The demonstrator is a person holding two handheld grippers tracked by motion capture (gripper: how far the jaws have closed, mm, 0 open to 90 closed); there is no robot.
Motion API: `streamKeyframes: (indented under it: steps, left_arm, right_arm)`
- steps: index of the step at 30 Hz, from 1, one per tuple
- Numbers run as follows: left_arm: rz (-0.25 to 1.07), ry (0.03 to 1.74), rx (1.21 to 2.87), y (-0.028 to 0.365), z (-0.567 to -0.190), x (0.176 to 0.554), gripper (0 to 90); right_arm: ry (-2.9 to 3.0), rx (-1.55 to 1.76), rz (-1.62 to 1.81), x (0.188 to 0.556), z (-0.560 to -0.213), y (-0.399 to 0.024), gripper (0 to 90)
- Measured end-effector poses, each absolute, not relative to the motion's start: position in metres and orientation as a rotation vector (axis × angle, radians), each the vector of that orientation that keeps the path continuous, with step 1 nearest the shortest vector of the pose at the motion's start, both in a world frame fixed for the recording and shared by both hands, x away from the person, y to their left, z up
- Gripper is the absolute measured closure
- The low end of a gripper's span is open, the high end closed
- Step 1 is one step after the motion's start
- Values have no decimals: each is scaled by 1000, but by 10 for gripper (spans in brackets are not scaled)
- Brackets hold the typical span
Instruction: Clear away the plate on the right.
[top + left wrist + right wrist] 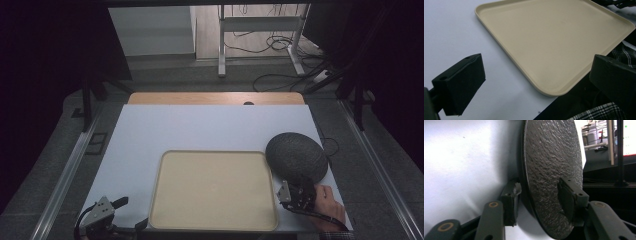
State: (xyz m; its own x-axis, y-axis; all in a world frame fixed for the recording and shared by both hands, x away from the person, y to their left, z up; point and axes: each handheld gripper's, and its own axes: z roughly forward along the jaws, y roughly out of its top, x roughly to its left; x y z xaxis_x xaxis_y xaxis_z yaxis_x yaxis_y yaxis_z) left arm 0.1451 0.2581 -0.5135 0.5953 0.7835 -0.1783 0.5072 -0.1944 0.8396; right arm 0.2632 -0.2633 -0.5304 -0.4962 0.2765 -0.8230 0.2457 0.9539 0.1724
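A dark round plate (296, 155) with a rough textured surface lies on the white mat at the right. My right gripper (296, 184) is shut on its near rim; in the right gripper view the plate (551, 165) stands between the two pads, one under it and one on top, with my right gripper (539, 195) clamped across the edge. A beige tray (156, 200) sits empty at the front centre. My left gripper (132, 212) rests at the tray's near left corner, open. In the left gripper view the tray (554, 37) lies ahead of my left gripper (536, 67), whose jaws stand wide apart.
The white mat (200, 130) covers most of the wooden table (215, 98), whose far strip shows behind it. A hand (332, 200) holds the right gripper near the mat's right front edge. A plaid sleeve (599, 112) lies below the tray's corner.
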Motion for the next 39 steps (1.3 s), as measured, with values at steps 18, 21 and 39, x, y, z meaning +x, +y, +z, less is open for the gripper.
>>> streamKeyframes:
  steps: [18,21,39]
  left_arm:
    - [361,1036,1863,258,-513,145,0]
    - [360,1036,1863,258,-513,145,0]
    - [359,1031,1863,258,-513,145,0]
  right_arm:
    - [2056,251,-88,272,-547,-251,731]
    - [2059,250,-99,271,-547,-250,746]
    - [1992,173,-130,265,-545,-248,863]
